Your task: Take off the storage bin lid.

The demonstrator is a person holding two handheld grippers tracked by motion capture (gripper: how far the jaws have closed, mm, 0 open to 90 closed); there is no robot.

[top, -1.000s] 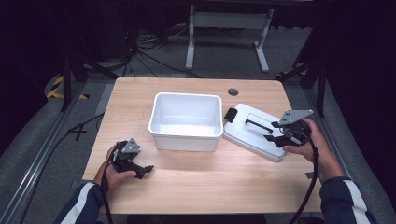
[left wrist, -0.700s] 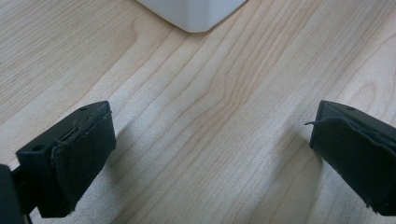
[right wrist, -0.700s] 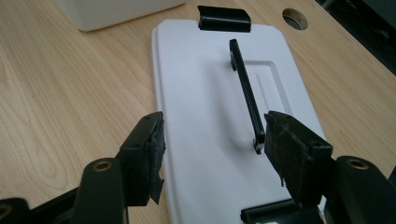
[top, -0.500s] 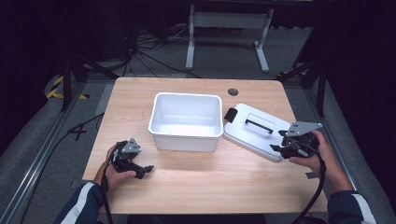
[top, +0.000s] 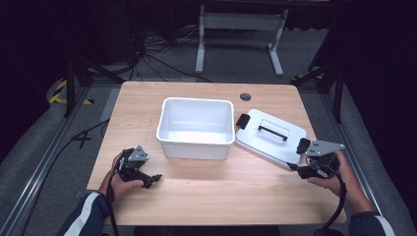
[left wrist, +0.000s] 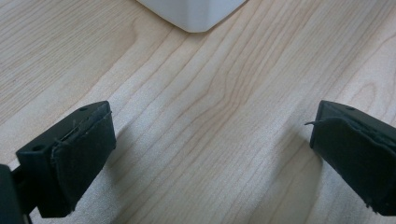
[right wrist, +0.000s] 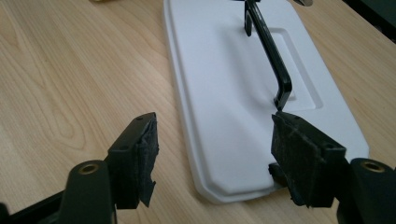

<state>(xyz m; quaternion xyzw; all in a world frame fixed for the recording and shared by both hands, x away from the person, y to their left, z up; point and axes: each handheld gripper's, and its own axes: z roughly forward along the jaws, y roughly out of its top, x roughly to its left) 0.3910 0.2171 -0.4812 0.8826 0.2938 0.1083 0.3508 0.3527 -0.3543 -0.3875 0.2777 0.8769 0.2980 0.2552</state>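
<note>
A white plastic bin [top: 195,128] stands empty in the middle of the wooden table [top: 206,206]. Its white lid [top: 270,137] [right wrist: 243,93], with a black handle [top: 272,130] [right wrist: 271,60], lies flat to the right of the bin. My right gripper [top: 301,164] [right wrist: 215,154] sits low at the lid's near right corner, open, jaws on either side of the lid's end and nothing held. My left gripper [top: 147,177] [left wrist: 210,149] rests open on the bare table at the front left, with a corner of the bin [left wrist: 191,14] ahead of it.
A round grommet hole [top: 245,97] sits near the table's far edge. Beyond the table are a grey floor with cables [top: 147,54] and a metal stand [top: 241,29]. Bare wood stretches between the two grippers along the front edge.
My right gripper has drawn back off the lid, from above its handle to the lid's near right corner, and dropped lower. The left gripper has stayed put.
</note>
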